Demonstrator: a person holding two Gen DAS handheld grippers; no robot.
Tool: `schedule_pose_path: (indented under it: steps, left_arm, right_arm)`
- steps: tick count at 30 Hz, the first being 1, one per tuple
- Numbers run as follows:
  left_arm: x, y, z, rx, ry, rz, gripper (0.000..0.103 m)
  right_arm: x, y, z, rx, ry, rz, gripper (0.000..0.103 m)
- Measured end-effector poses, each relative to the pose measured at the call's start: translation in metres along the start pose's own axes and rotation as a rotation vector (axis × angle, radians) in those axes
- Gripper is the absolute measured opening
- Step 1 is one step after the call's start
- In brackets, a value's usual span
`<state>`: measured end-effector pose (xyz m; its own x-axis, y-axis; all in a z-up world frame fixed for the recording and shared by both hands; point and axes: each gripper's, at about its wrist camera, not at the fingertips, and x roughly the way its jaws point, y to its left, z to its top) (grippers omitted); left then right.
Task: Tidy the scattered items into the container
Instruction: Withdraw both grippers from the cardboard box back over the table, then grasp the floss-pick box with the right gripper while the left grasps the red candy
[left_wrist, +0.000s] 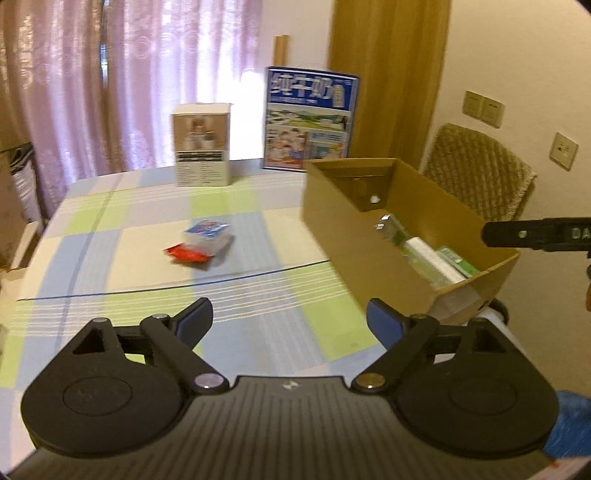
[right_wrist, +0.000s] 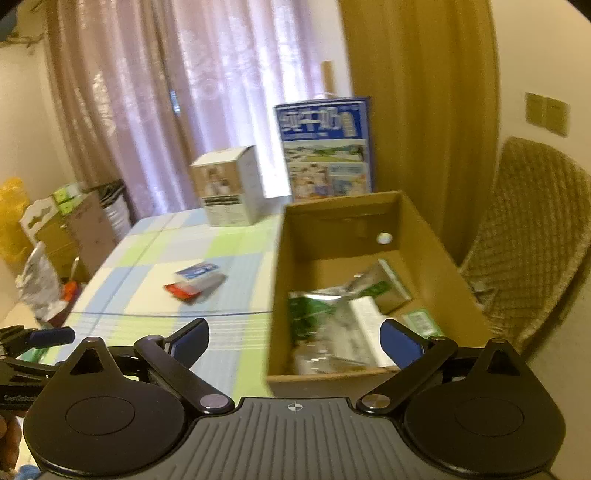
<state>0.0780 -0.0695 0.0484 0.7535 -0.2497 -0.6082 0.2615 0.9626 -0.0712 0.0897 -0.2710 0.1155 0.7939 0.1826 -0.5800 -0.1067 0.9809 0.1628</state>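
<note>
An open cardboard box (left_wrist: 332, 218) stands on the right of the table and holds several green and white packets (left_wrist: 428, 254). It also shows in the right wrist view (right_wrist: 280, 295) with the packets (right_wrist: 332, 317) inside. A blue and white packet (left_wrist: 208, 232) lies on a red packet (left_wrist: 183, 254) mid-table, also in the right wrist view (right_wrist: 197, 271). My left gripper (left_wrist: 290, 323) is open and empty, above the table's near part. My right gripper (right_wrist: 295, 338) is open and empty, above the box's near edge.
A white carton (left_wrist: 201, 146) and a blue milk carton (left_wrist: 310, 118) stand at the table's far edge. A wicker chair (left_wrist: 480, 170) stands right of the box. Boxes and bags (right_wrist: 62, 236) crowd the floor left of the checked tablecloth (left_wrist: 147, 295).
</note>
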Motion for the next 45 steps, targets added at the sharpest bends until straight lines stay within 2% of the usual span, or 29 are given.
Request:
schedule_pose_path:
  steps: [9, 19, 33, 45]
  left_arm:
    - [-0.023, 0.061, -0.013, -0.037, -0.003, 0.093, 0.093]
    - [-0.011, 0.104, -0.023, -0.057, 0.023, 0.120, 0.096]
    - [0.043, 0.139, -0.026, -0.062, 0.081, 0.124, 0.097]
    - [0.111, 0.178, -0.004, -0.043, 0.103, 0.133, 0.097]
  right_arm:
    - [0.021, 0.054, 0.001, -0.058, 0.044, 0.081, 0.101]
    - [0.062, 0.092, 0.002, -0.080, 0.127, 0.140, 0.101]
    - [0.142, 0.124, 0.012, -0.098, 0.217, 0.184, 0.101]
    - [0.256, 0.126, 0.042, 0.014, 0.322, 0.167, 0.101]
